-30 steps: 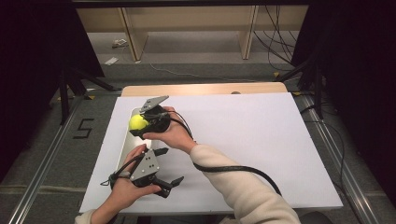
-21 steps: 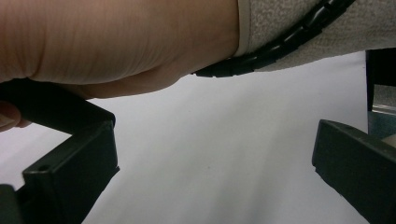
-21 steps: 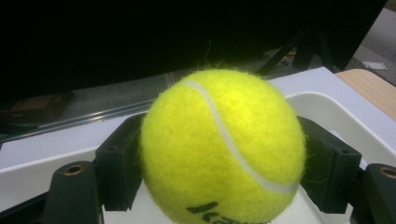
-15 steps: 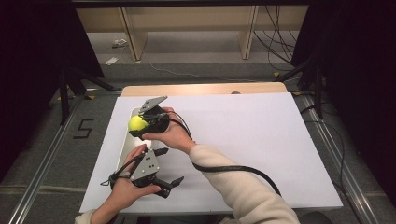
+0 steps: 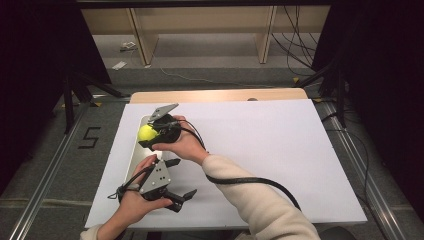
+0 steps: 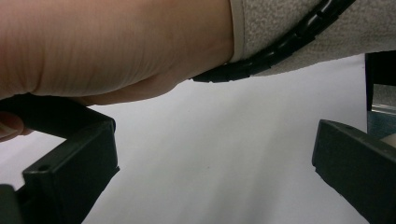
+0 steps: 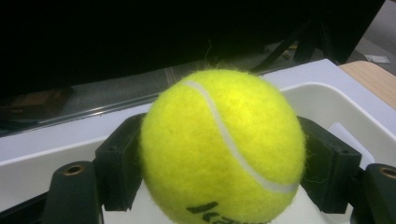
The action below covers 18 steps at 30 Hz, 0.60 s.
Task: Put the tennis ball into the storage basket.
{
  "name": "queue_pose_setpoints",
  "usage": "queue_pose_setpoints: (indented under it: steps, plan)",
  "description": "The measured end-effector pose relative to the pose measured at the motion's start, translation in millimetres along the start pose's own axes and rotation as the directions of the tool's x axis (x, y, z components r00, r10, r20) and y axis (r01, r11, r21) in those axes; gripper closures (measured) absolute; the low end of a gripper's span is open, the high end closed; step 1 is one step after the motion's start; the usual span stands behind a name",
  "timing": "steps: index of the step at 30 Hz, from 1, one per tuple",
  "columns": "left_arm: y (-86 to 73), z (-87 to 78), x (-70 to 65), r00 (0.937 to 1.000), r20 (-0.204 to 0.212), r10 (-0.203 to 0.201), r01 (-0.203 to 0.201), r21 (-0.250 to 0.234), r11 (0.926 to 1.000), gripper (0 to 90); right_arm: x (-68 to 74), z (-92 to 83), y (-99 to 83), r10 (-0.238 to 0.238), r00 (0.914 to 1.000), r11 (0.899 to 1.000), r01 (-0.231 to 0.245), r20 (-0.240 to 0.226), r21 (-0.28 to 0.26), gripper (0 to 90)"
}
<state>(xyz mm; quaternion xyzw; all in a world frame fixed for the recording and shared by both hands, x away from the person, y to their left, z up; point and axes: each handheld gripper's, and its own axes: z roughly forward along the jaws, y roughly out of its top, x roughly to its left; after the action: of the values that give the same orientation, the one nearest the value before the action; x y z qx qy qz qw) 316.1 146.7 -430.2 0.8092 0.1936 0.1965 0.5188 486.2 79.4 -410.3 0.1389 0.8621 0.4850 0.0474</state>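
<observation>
A white sheet (image 5: 260,150) is spread over a light wooden tabletop (image 5: 220,95), whose far edge is left bare. Grey floor (image 5: 200,55) is seen beyond it, with a pale wooden shelf frame (image 5: 200,20) standing at the back. Black curtains (image 5: 30,60) are hung at both sides. Cables (image 5: 295,45) are trailed across the floor, and a "5" (image 5: 90,137) is marked at the left.

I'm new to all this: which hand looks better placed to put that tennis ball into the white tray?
Probably the right. The right gripper already has its jaws shut on the tennis ball, directly over the white tray. The left gripper sits nearer the person with open jaws holding nothing.
</observation>
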Motion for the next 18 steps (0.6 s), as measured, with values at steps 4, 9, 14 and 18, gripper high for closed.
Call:
queue_pose_setpoints:
  steps: [4,9,14,18]
  plan:
    - [0.1,0.0,-0.2,1.0000,0.001,0.001,-0.001,0.001,1.0000,0.0,-0.4,1.1,-0.8,0.000,1.0000,1.000,0.000,0.000,0.003,26.1]
    - [0.1,0.0,-0.2,1.0000,0.001,0.001,-0.001,0.001,1.0000,0.0,-0.5,3.0,-1.9,-0.003,1.0000,1.000,0.003,-0.001,0.014,26.1]
    - [0.1,-0.1,-0.1,1.0000,0.002,0.001,-0.001,0.000,1.0000,0.0,-0.9,4.2,-2.4,-0.001,1.0000,1.000,0.001,-0.001,0.016,26.1]
    - [0.1,0.0,-0.2,1.0000,0.001,0.002,-0.002,0.001,1.0000,0.0,-0.9,5.2,-3.0,0.004,1.0000,1.000,-0.004,-0.001,0.023,26.1]
